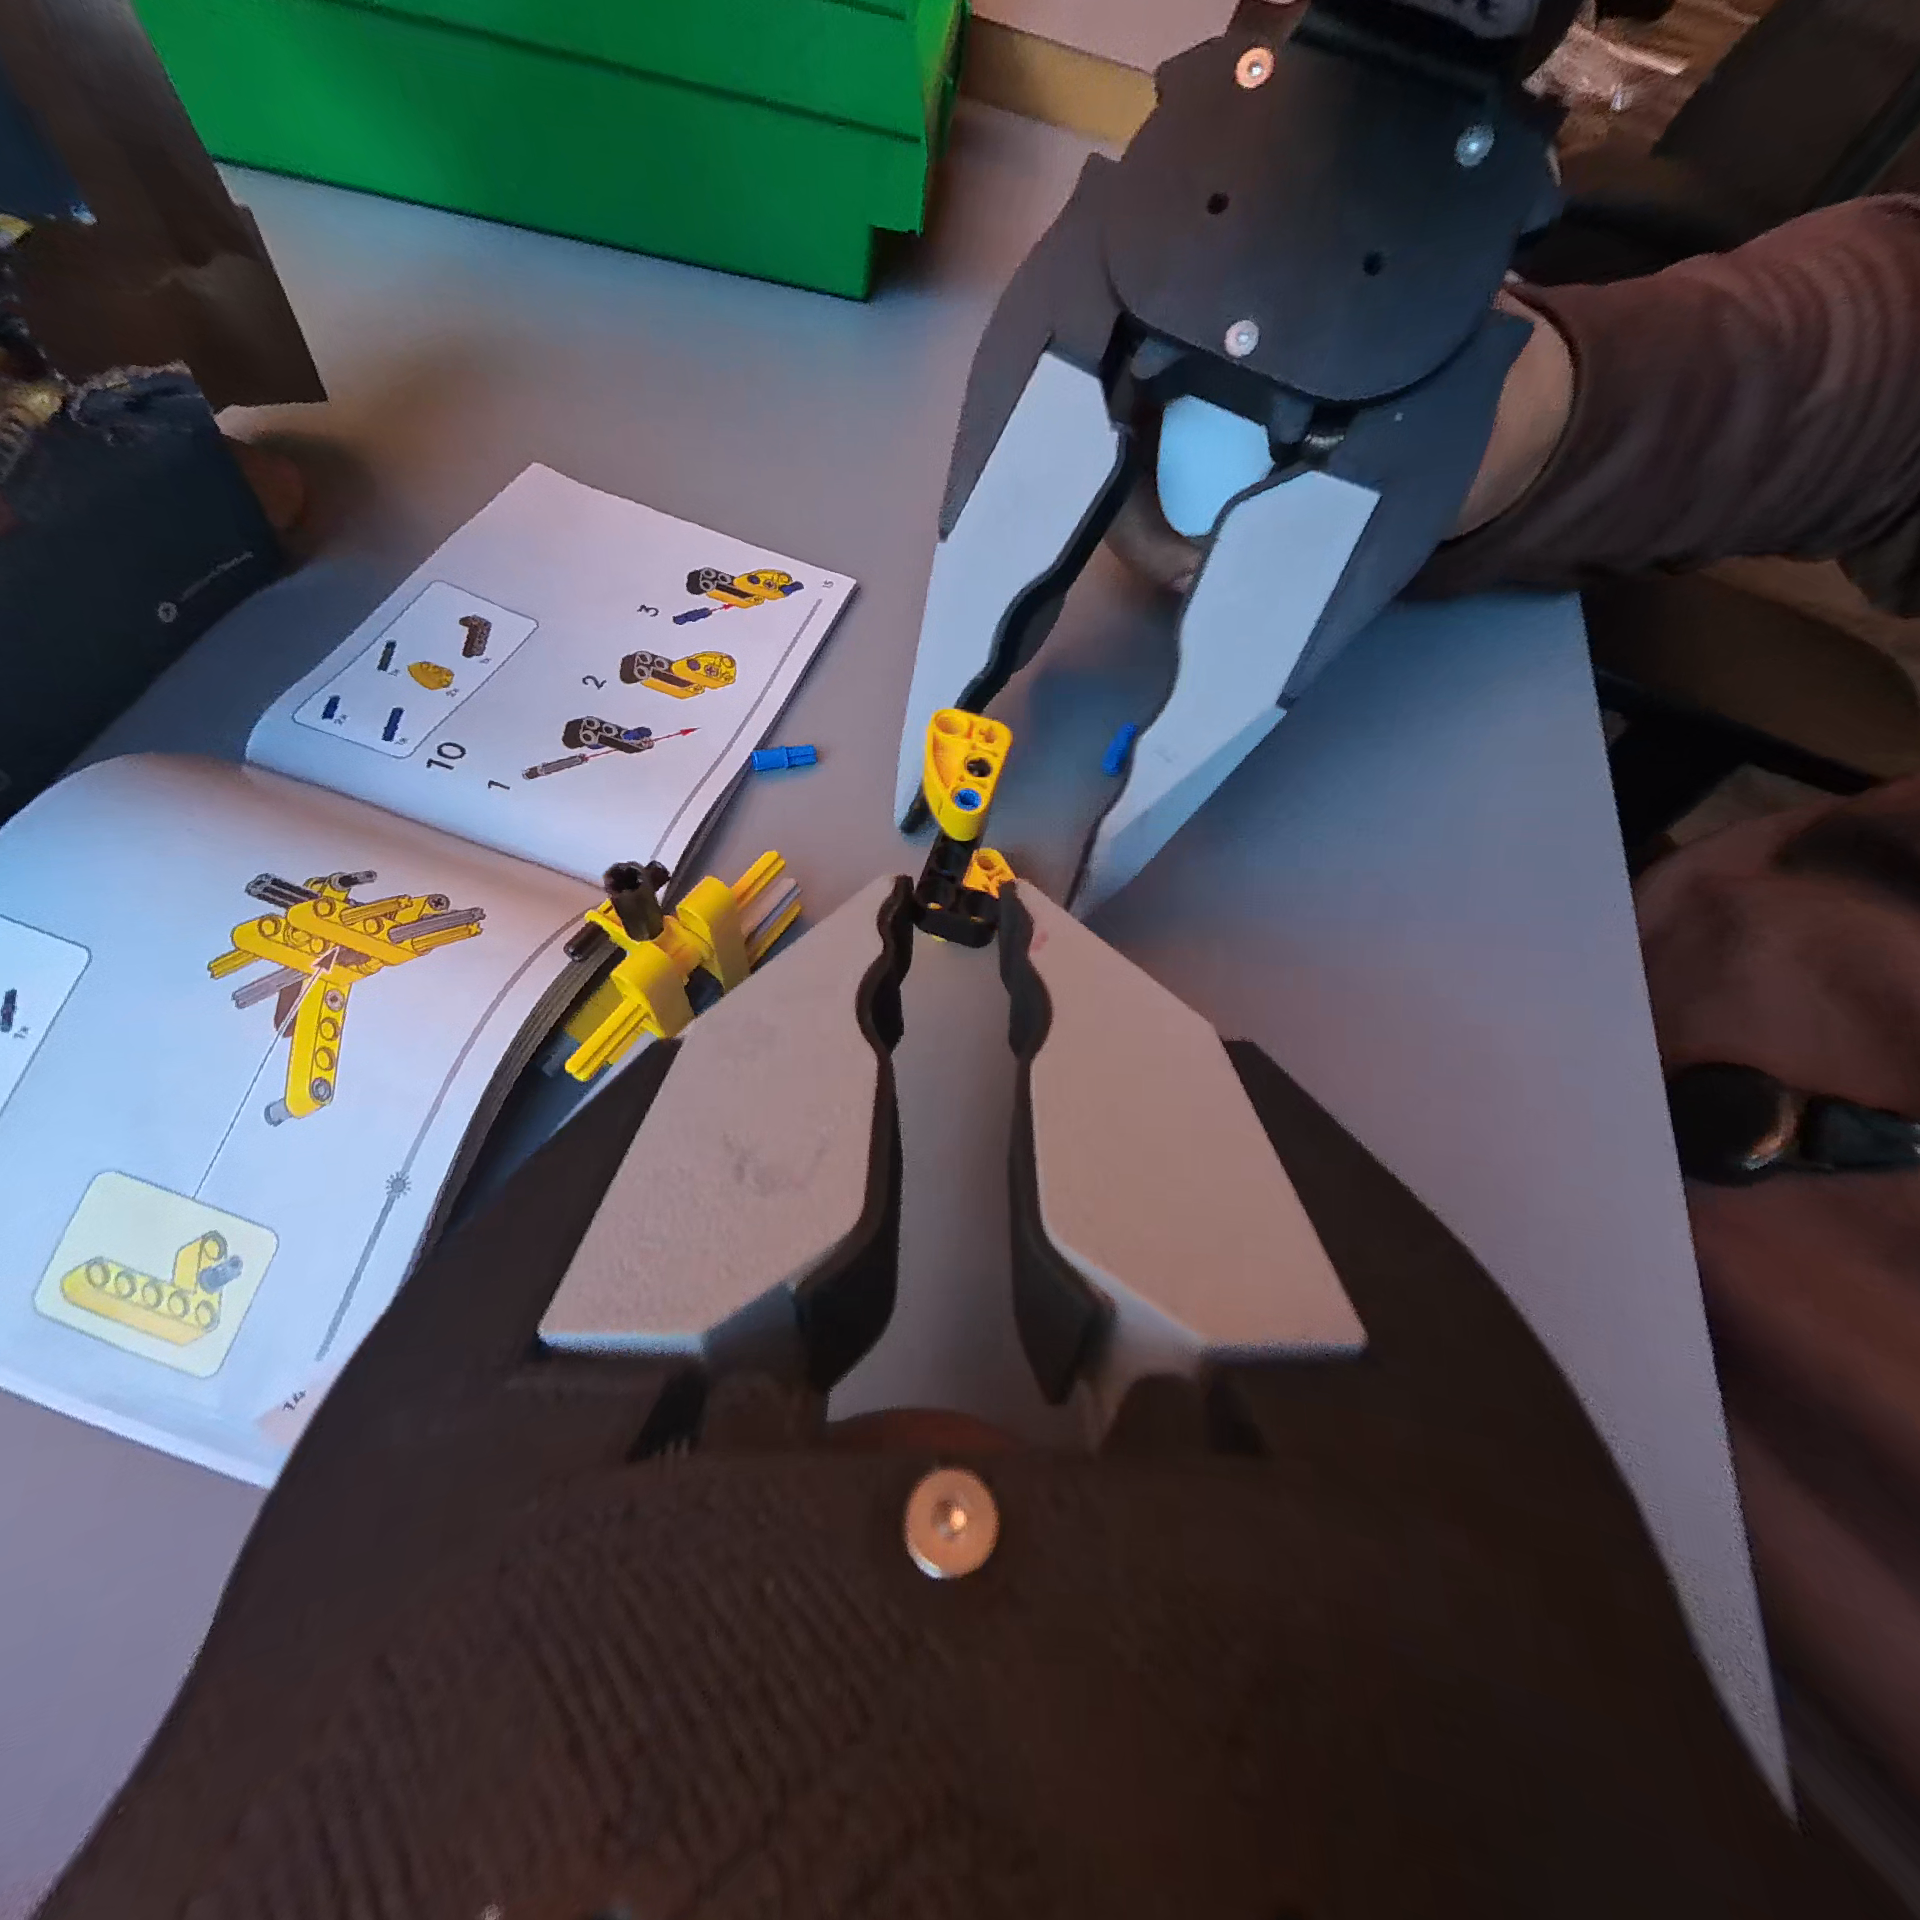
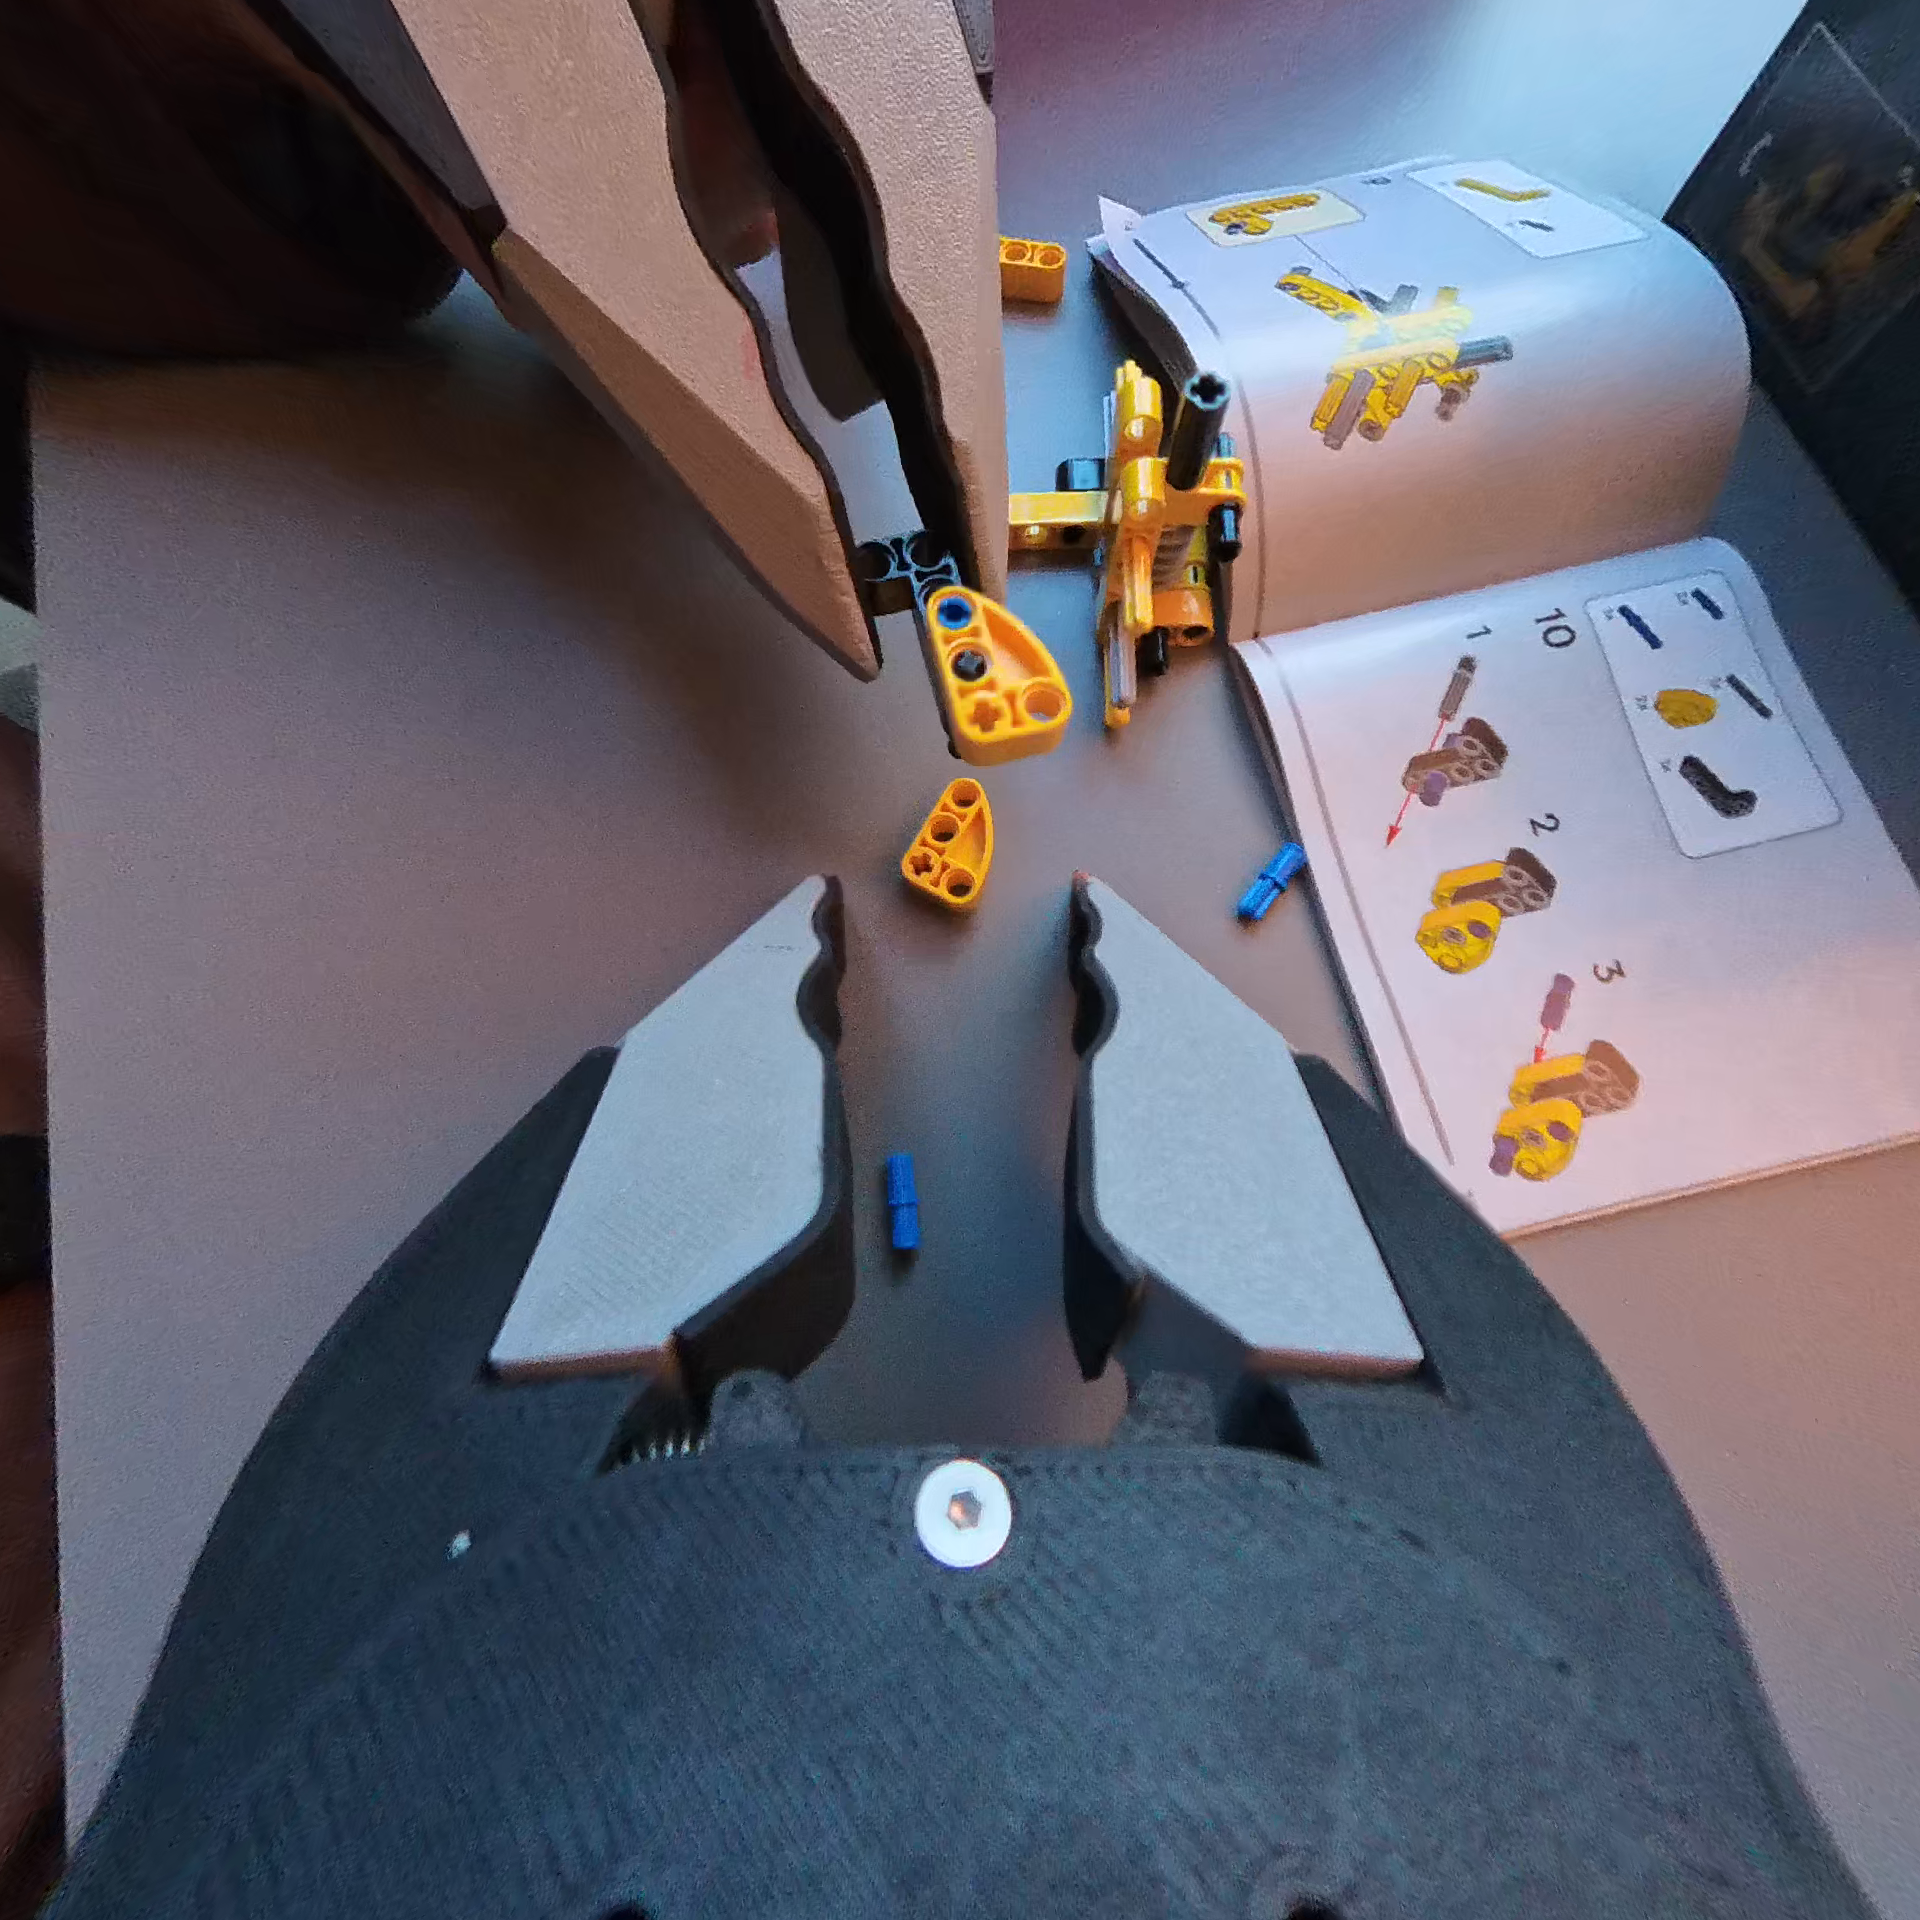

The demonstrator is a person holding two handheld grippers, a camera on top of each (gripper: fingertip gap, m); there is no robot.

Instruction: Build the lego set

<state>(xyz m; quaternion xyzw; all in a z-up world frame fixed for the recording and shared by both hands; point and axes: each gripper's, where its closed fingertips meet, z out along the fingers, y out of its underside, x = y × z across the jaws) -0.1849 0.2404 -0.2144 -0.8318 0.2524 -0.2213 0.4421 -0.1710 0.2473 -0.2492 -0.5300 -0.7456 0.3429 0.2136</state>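
Observation:
My left gripper (image 1: 956, 896) is shut on a black angled lego piece (image 1: 951, 909) that carries a yellow triangular plate (image 1: 968, 767) with a blue pin in it. The same held piece (image 2: 1003, 686) hangs from the left gripper (image 2: 925, 623) in the right wrist view. My right gripper (image 2: 956, 894) is open and empty. A second, loose yellow triangular plate (image 2: 948, 847) lies on the table just ahead of its tips. A blue pin (image 2: 902, 1200) lies between its fingers. In the left wrist view the right gripper (image 1: 1003, 857) faces mine.
A yellow and black partial assembly (image 1: 675, 956) lies by the open instruction booklet (image 1: 540, 675). Another blue pin (image 1: 784, 758) lies by the booklet's edge. A small yellow beam (image 2: 1032, 268) lies farther off. A green box (image 1: 623, 135) stands at the back, a dark box (image 1: 104, 582) at the left. The left gripper's tips are roughly 4 centimeters from the right gripper's.

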